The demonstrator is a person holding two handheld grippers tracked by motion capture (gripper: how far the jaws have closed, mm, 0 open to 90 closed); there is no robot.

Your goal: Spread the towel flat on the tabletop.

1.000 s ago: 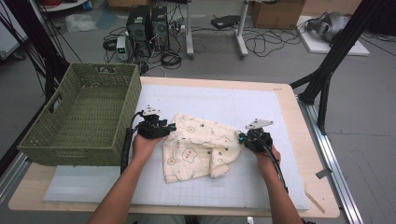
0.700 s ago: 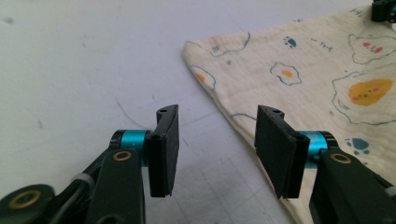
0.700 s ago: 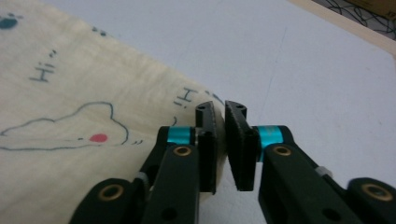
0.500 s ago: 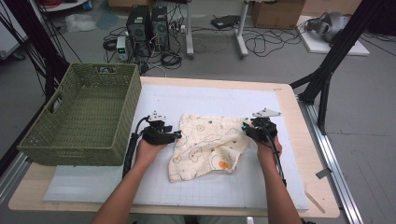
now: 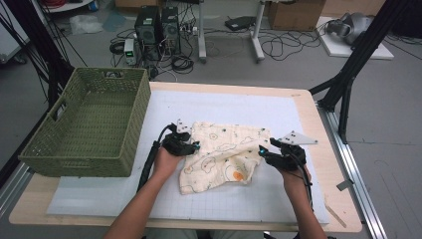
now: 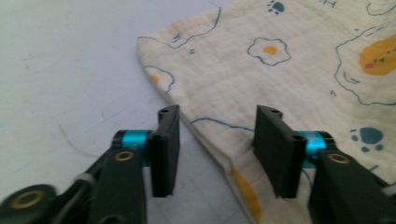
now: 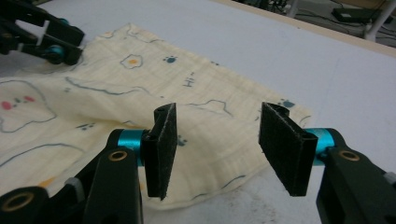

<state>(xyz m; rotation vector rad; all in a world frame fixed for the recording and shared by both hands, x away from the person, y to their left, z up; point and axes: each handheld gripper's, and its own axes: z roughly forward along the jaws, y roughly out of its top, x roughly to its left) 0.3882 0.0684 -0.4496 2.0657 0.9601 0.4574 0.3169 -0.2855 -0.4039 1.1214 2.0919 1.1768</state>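
A printed cloth [image 5: 224, 155] lies rumpled and partly folded on the white mat [image 5: 149, 199] in the middle of the table [image 5: 308, 99], with a green basket [image 5: 89, 129] at its left. The work in hand looks like folding or smoothing the cloth, and this moment falls between grips.

The left hand-held gripper [image 6: 217, 140] sits low at the cloth's left edge; its jaws have just been closing but stand apart, with the hem running between them and neither pad pressing on it. The right hand-held gripper [image 7: 219, 140] hangs over the cloth's right corner; its jaws have just been opening, and nothing is between them, the cloth lying below and beyond.

The release on the right seems done, so the next move is likely a fresh grip. On the left that calls for closing squarely on the hem. On the right it calls for dropping to the loose corner and pinching one layer, not the whole fold.
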